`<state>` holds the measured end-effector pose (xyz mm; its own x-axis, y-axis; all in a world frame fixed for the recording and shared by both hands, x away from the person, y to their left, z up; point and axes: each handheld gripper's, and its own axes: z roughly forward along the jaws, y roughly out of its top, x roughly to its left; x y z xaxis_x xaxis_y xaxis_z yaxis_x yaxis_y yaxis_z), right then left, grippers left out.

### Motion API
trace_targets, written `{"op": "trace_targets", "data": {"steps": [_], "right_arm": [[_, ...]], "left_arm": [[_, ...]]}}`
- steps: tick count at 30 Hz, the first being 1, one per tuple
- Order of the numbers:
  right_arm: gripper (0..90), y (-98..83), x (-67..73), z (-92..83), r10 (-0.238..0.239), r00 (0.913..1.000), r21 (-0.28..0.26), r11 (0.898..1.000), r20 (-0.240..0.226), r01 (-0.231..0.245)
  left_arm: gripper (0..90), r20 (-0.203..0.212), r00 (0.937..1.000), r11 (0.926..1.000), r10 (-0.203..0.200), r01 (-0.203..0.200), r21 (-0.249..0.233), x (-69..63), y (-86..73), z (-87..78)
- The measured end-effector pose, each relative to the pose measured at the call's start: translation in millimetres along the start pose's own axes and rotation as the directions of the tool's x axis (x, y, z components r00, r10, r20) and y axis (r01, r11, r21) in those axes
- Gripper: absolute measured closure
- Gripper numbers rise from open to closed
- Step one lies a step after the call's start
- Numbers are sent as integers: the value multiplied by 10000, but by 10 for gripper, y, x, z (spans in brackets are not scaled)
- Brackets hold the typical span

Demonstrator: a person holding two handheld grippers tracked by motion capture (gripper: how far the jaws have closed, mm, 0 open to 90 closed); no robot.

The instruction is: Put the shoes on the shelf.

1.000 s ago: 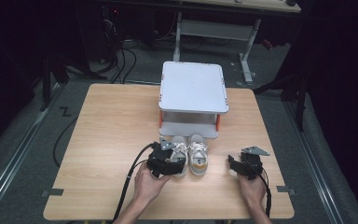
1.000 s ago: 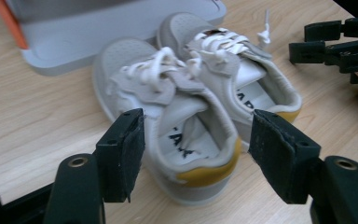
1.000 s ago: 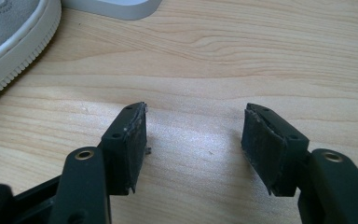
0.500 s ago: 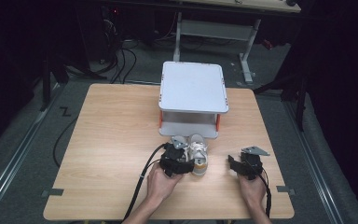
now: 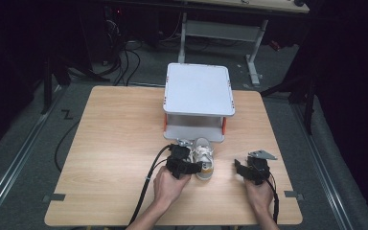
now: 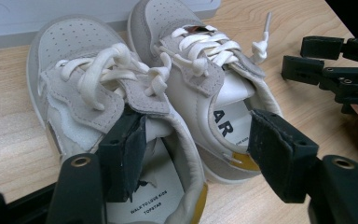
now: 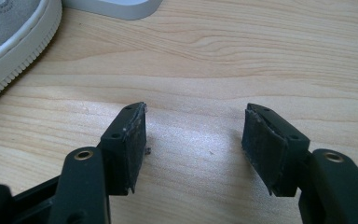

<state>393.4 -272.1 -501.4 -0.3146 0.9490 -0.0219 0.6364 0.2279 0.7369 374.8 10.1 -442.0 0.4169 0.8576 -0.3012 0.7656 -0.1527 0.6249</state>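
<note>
Still early, by the look of it — both shoes sit on the table (image 5: 115, 143), side by side, toes toward the white shelf (image 5: 199, 91), just in front of its lower tier. Nothing is on the shelf top, and its lower tier looks bare as far as the high view tells. Left gripper (image 6: 196, 158) is at the heels of the pair: one jaw is down inside the left shoe (image 6: 79, 98) at its collar, the other jaw stands just outside the right shoe (image 6: 200, 88), so the jaws straddle the two inner walls and the right shoe's heel. The jaws have just been widening a little after a slight squeeze, with shoe material between them; the pads do not clearly press on anything, so I read it as open, not yet a grip. Right gripper (image 7: 193, 140) hovers low over bare wood, jaws wide apart, nothing between them — the right shoe's sole edge shows at the upper left of its view, well off from the jaws. Judgement: the work is likely moving the shoes to the shelf. Done so far — approach of the left gripper only. Left to do: close on a shoe, lift, place, then the second shoe.
</note>
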Motion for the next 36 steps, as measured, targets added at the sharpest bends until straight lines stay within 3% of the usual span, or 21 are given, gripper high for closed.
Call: {"op": "trace_targets", "data": {"steps": [4,8,14,20,28,29,32,36], "right_arm": [[398,0,0,0,0,10000,0,10000,0,0],[398,-1,3,-1,-19,10000,4,10000,-12,19],[395,-1,8,-2,-41,10000,22,10000,-47,42],[390,-1,10,0,-46,10000,17,10000,-50,46],[385,0,10,0,-60,10000,27,10000,-65,61],[382,0,12,1,-64,10000,20,10000,-66,65],[381,0,13,1,-41,10000,30,10000,-65,41],[379,0,14,1,-43,10000,31,10000,-77,43]], "left_arm": [[404,-147,9999,10000,-47,47,48,-2,9,31],[438,-738,9955,9982,602,-604,-3,-53,5,95],[499,-1260,9847,9926,1201,-1213,-19,-131,7,211],[564,-1026,9876,9928,1188,-1197,-31,-122,2,242],[693,-1393,9832,9927,1182,-1203,-68,-161,-21,215],[741,-1315,9855,9941,1068,-1083,-38,-151,-37,191],[769,-1283,9865,9947,1014,-1027,-35,-138,-46,174],[807,-1364,9830,9922,1231,-1247,-28,-129,-64,144]]}}
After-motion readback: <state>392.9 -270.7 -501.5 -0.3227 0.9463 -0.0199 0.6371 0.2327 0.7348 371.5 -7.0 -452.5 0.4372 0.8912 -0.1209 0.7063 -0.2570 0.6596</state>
